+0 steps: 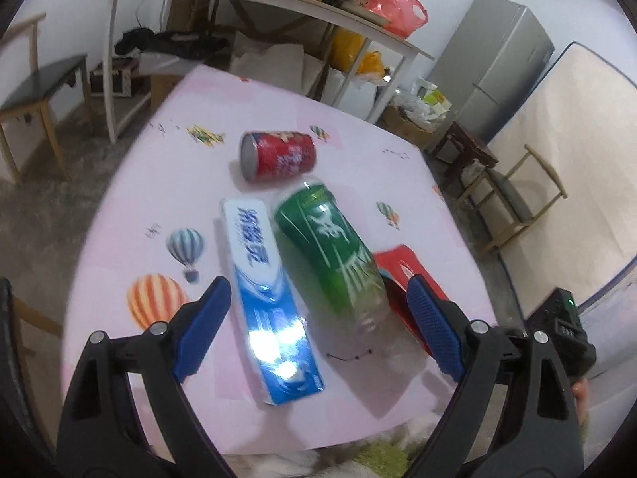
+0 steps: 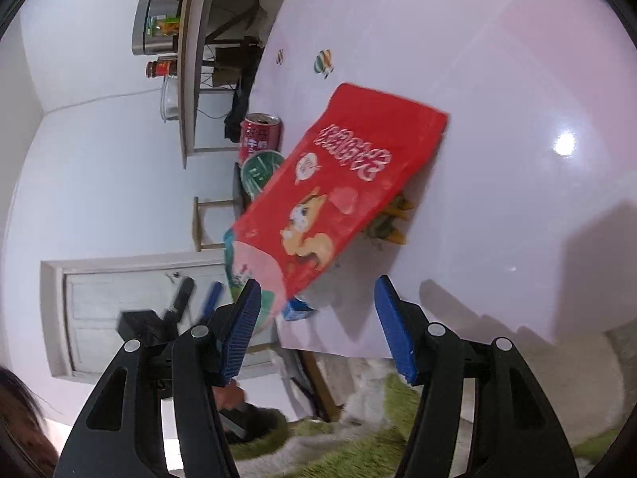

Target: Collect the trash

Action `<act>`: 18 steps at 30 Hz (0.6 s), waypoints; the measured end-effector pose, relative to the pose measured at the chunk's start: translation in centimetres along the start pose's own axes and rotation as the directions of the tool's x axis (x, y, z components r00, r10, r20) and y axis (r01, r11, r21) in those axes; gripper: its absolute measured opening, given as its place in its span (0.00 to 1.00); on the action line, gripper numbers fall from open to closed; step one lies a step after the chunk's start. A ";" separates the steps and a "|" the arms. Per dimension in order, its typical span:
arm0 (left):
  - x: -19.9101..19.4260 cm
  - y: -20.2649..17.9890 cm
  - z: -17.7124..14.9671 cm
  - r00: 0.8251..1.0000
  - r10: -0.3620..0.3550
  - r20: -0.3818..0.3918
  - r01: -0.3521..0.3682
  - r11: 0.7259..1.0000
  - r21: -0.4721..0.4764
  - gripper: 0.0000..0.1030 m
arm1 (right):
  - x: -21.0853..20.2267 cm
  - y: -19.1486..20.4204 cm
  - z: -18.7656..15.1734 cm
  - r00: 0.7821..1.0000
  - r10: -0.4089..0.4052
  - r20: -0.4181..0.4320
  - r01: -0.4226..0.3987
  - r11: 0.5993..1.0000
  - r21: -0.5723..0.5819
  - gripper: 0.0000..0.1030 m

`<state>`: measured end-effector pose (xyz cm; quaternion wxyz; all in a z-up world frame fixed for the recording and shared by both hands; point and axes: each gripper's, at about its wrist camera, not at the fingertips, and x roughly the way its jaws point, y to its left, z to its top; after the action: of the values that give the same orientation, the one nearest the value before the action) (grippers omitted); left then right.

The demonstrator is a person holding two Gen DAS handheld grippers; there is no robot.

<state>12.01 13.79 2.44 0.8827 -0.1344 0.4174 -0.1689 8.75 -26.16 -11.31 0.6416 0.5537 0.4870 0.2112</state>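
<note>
The left black plastic two-finger gripper (image 1: 318, 320) has angular arms with triangular cut-outs, a round silver screw head at each joint, and blue ribbed pads (image 1: 434, 320) lining the fingers. At four o'clock of it sits a black box with a small green light (image 1: 570, 301), with a patch of bare skin just beneath. The right black plastic two-finger gripper (image 2: 316, 328) has the same build: silver screws, blue grooved pads (image 2: 396, 330). Dark hair (image 2: 18, 418) shows at eight o'clock.
</note>
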 end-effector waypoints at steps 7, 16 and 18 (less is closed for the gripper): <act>1.0 -1.3 0.4 0.995 -0.081 0.061 0.080 0.997 0.019 0.83 | 2.3 0.1 0.4 1.000 0.010 -0.013 -0.009 0.998 0.070 0.56; 4.4 -2.7 1.8 0.974 -0.227 0.001 0.227 0.973 0.030 0.59 | 3.1 -0.9 1.1 1.000 0.026 0.017 -0.028 0.992 0.124 0.46; 5.1 -3.0 1.4 0.962 -0.273 -0.026 0.274 0.961 0.025 0.55 | 3.2 -0.7 1.3 0.999 0.027 0.020 -0.030 0.992 0.120 0.41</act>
<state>15.57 9.09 0.91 0.8479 -0.1765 0.4024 -0.2966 11.04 -24.45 -13.33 0.6086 0.6001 0.4848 0.1854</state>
